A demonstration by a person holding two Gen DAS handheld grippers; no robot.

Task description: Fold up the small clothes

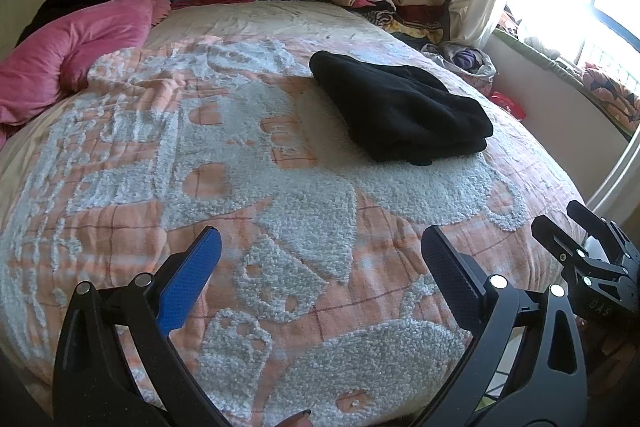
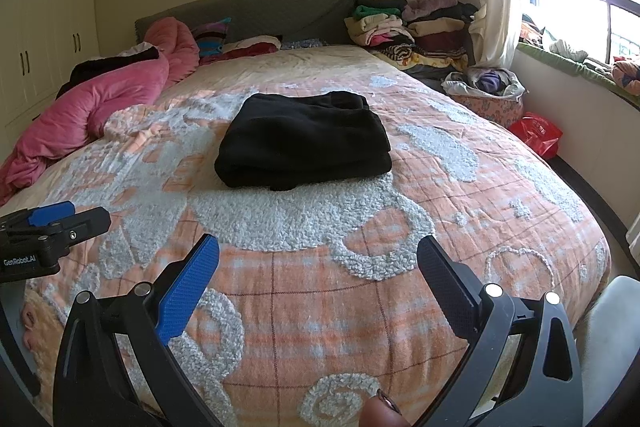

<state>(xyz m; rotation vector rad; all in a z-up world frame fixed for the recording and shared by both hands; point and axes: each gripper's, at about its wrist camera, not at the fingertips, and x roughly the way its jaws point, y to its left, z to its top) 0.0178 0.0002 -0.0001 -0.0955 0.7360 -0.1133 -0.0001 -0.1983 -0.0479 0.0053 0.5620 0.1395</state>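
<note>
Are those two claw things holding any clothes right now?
No. The left gripper and right gripper are both open and empty; the folded black garment lies untouched on the bed.

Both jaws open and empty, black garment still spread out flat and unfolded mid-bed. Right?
Not quite. The black garment is already folded into a compact stack; the right wrist view shows its layered edges on the bedspread. The rest holds: the left gripper and right gripper both have their jaws open and empty, and the garment lies mid-bed.
</note>
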